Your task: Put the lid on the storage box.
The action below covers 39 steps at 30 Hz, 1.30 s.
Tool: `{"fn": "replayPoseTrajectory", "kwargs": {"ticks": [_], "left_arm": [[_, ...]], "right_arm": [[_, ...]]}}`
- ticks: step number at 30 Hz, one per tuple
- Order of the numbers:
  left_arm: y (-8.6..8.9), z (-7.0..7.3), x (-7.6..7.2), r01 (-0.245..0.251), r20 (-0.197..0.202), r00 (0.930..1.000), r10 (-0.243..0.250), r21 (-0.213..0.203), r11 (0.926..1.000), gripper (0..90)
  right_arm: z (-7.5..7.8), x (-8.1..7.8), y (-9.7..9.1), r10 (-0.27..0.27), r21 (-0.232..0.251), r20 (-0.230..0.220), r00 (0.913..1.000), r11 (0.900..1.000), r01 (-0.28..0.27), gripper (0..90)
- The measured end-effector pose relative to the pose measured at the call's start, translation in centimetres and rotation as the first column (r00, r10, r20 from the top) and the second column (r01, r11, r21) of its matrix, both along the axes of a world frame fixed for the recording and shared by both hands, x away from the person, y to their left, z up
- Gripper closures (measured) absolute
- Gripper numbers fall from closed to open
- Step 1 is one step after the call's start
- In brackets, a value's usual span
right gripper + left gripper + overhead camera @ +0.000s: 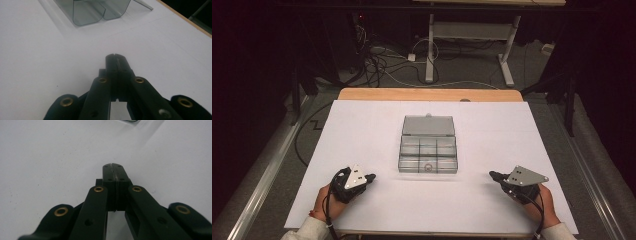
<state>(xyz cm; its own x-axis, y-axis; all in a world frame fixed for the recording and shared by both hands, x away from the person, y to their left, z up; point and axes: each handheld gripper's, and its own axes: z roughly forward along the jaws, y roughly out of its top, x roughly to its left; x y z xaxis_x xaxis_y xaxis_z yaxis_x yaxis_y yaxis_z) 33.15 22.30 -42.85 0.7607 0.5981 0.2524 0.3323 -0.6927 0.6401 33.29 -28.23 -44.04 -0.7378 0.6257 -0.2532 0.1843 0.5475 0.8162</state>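
Observation:
A clear plastic compartment box (428,154) lies open in the middle of the white sheet, its lid (428,125) folded back on the far side. A small ring-like item (428,167) rests in a front middle compartment. My left gripper (372,176) sits near the front left of the sheet, jaws pressed together with nothing between them (113,166). At the front right my right gripper (492,175) is likewise shut and empty (115,56). A corner of the box (90,11) appears ahead in the right gripper view.
The white sheet (362,130) covers a wooden table (377,94). Beyond the far edge are a desk frame (472,37) and cables (382,65) on the floor. Metal rails (262,175) run along both sides of the table.

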Motion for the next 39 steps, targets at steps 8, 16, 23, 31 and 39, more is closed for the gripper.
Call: {"fn": "replayPoseTrajectory", "kwargs": {"ticks": [8,16,23,31,39], "left_arm": [[0.1,1.0,0.9,-0.024,0.022,0.9995,0.024,-0.005,0.9997,87.3],[-0.2,1.7,2.5,-0.025,0.036,0.9990,0.025,0.002,0.9997,87.3],[-0.5,1.8,3.7,-0.022,0.016,0.9996,0.022,0.009,0.9997,87.3],[-1.1,2.3,5.8,-0.015,0.008,0.9999,0.015,0.014,0.9998,87.2],[-1.8,2.7,8.6,-0.020,-0.016,0.9997,0.020,0.005,0.9998,87.2]], "right_arm": [[0.1,1.1,0.0,-0.023,0.005,-0.017,0.9996,0.9997,0.023,90.0],[0.5,2.0,-0.4,-0.041,0.003,-0.016,0.9990,0.9992,0.041,90.0],[1.0,3.0,-0.3,-0.045,-0.005,-0.014,0.9989,0.9990,0.045,90.0],[1.6,5.0,0.3,-0.043,-0.018,-0.021,0.9988,0.9989,0.043,90.0],[1.7,8.1,1.7,-0.042,-0.042,-0.048,0.9980,0.9983,0.040,90.0]]}}
